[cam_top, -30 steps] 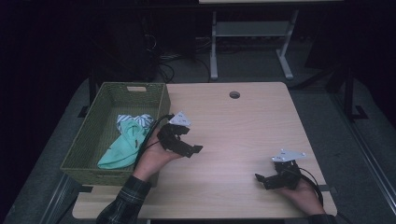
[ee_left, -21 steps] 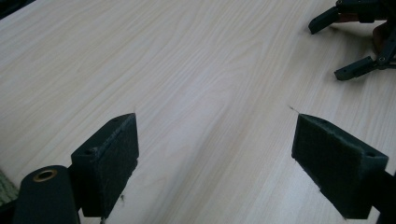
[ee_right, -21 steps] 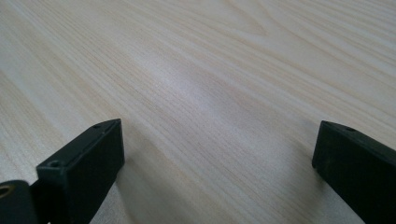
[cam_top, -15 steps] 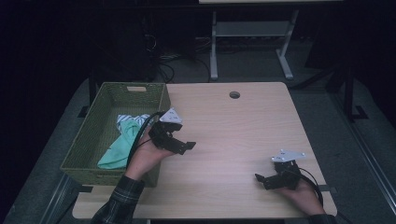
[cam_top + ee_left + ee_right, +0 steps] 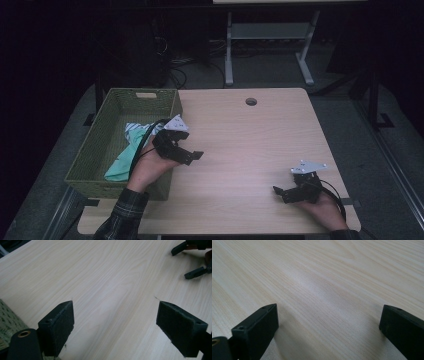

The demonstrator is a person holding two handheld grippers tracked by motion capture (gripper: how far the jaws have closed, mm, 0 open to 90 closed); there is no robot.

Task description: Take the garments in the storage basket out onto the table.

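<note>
We are drawing our left gripper, jaws apart and empty, back toward the woven green basket holding mint-and-striped cloth; our right gripper is staying spread on the pale wooden desk.

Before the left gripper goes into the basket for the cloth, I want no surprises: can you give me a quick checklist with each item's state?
1. Left gripper open: ok, jaws wide apart with bare table between them in the left gripper view.
2. Left gripper empty: ok.
3. Cloth in the basket: ok, it lies crumpled inside.
4. Left gripper over the cloth: not ok, it points out over the table, beside the basket.
5. Right gripper out of the way: ok, open and empty, low at the table's near right.
6. Cloth free of the cable: cannot tell, the cable crosses above it.
</note>
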